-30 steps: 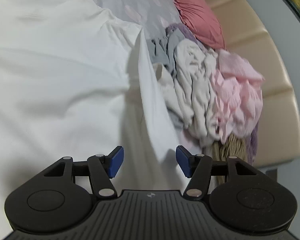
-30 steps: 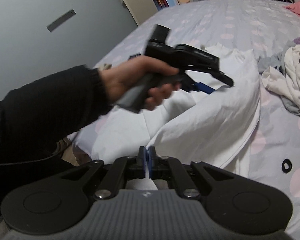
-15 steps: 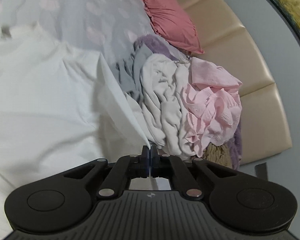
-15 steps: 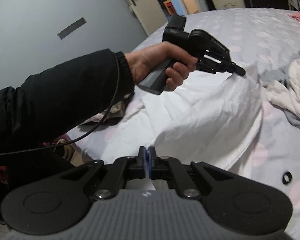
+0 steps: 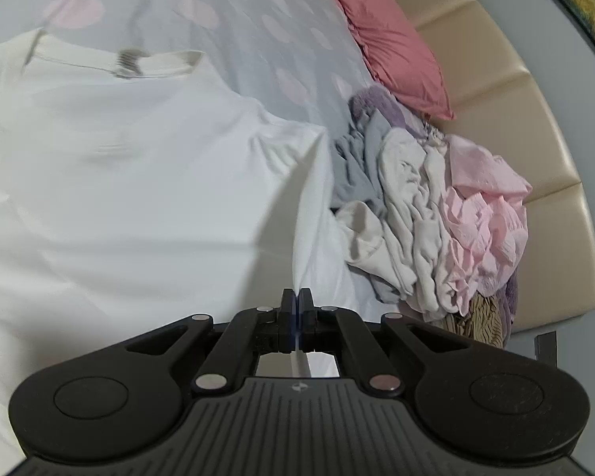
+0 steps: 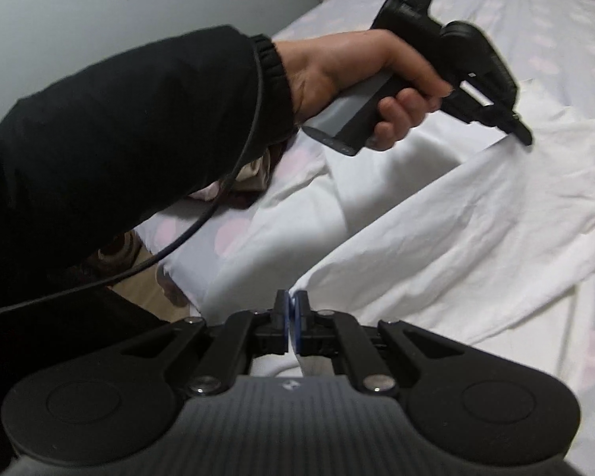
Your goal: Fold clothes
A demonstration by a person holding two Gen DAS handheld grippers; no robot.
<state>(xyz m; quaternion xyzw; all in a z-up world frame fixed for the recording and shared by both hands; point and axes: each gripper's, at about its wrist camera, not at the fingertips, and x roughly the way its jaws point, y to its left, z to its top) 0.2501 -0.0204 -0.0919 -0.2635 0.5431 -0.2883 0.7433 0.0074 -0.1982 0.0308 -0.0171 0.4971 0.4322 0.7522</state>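
Both pairs of jaws are pressing fully together, each pinching a thin edge of the white shirt (image 5: 146, 182). Between the blue pads of the left gripper (image 5: 296, 309) a fold of the white cloth is rising as a taut ridge toward twelve o'clock, and a sliver of fabric is showing behind the pads. The right gripper (image 6: 290, 319) is clamping another edge of the same shirt, whose fabric is running away from it toward two o'clock in long creases. The shirt is lying spread over the bed (image 5: 234, 20), which is wearing a pale grey cover with pink dots, and its collar with a small label is sitting toward eleven o'clock in the left wrist view. At three o'clock from the left gripper a heap of clothes (image 5: 436, 214) is lying just beside the shirt, with grey, cream, pink and purple pieces tangled together, touching the shirt's lifted edge. Beyond the heap, at one o'clock, a pink pillow (image 5: 392, 47) is leaning against a beige padded headboard (image 5: 535, 127). In the right wrist view the person's left hand (image 6: 353, 75) is gripping the handle of the left gripper at one o'clock, held above the shirt with its nose pointing down toward four o'clock. A black sleeve (image 6: 131, 139) is reaching in from nine o'clock, and a thin black cable (image 6: 202, 222) is hanging below it.
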